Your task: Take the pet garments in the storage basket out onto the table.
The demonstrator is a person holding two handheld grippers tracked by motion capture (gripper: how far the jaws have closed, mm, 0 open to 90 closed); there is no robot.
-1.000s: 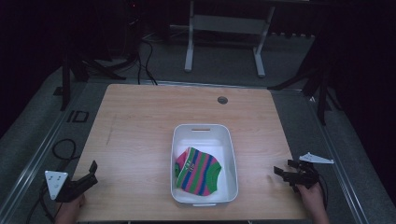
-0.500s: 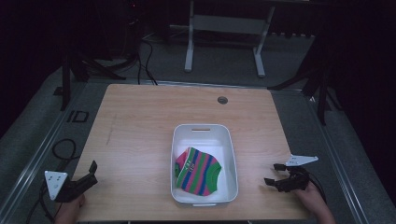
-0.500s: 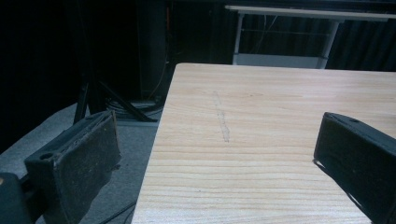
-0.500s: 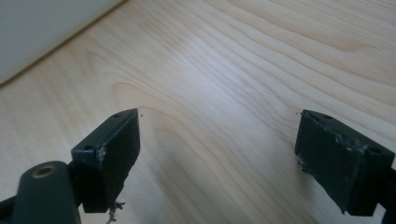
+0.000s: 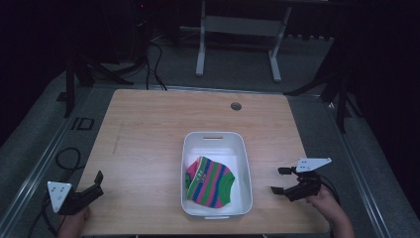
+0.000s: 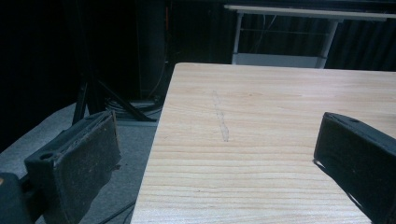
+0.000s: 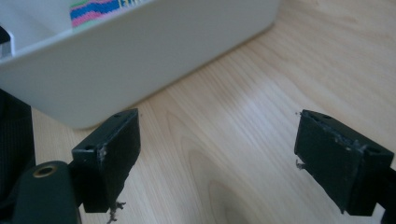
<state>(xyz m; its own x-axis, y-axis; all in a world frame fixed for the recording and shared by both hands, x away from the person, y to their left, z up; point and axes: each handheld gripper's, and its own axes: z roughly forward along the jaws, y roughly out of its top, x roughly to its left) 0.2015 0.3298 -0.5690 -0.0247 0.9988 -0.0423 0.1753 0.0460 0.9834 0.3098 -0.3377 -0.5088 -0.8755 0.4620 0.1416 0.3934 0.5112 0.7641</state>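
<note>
A white rectangular tub point(image 5: 244, 163) stands on the wooden table point(image 5: 148, 134), near its front middle. Inside it lies a folded cloth point(image 5: 210, 181) striped in green, pink and blue. To the right of the tub my right gripper point(image 5: 278, 180) is open and empty, pointing left at it. In the right gripper view the tub's wall point(image 7: 140, 51) is close ahead, with the striped cloth point(image 7: 100, 8) peeking over the rim. My left gripper point(image 5: 98, 182) sits at the table's front left corner, open and empty. Its jaws straddle the table's left edge in the left gripper view.
A round cable hole point(image 5: 236, 106) is in the tabletop near the far edge. Bare wood stretches behind and to the left of the tub. Beyond the table stand a metal frame point(image 5: 237, 34), dark stands and cables on a grey floor.
My right gripper has turned and shifted slightly left towards the tub, staying open. The left gripper, tub and cloth have not moved.
</note>
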